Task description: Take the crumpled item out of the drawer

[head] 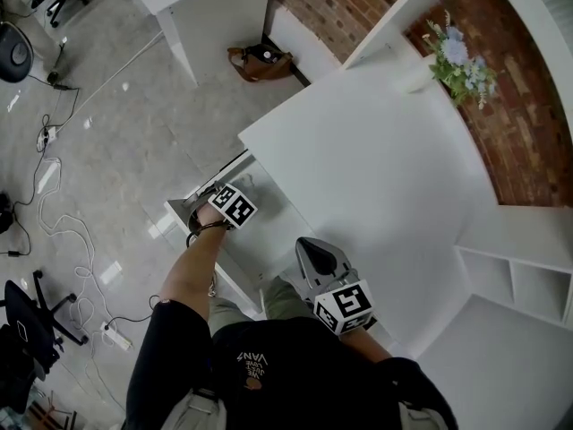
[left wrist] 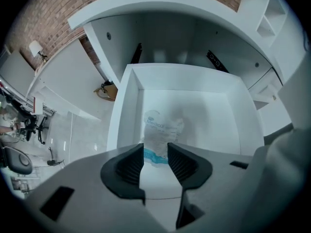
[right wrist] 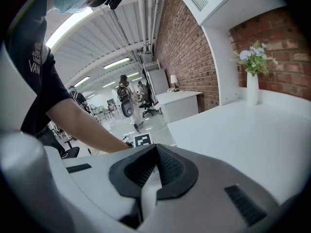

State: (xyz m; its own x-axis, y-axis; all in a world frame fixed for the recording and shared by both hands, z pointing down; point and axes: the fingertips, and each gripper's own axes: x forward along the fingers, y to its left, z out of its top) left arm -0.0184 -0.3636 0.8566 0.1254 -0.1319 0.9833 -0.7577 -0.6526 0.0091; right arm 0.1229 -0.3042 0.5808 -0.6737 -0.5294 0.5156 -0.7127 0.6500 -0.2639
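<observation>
The white drawer (left wrist: 127,101) stands pulled out from under the white table (head: 376,159). On its floor lies the crumpled item (left wrist: 161,129), a white wrapper with blue print. My left gripper (left wrist: 155,161) points straight down into the drawer, open, its dark pads (left wrist: 131,165) on either side of the wrapper's near end without pressing on it. In the head view only the left gripper (head: 226,208) marker cube shows over the drawer (head: 183,211). My right gripper (head: 313,251) hovers at the table's near edge, and the right gripper (right wrist: 154,154) jaws are shut on nothing.
A brown bag (head: 260,63) sits on the floor by the brick wall. A vase of flowers (head: 458,61) stands at the table's far end. Cables (head: 54,213) and an office chair (head: 27,325) are on the floor to the left. White shelves (head: 519,280) are at the right.
</observation>
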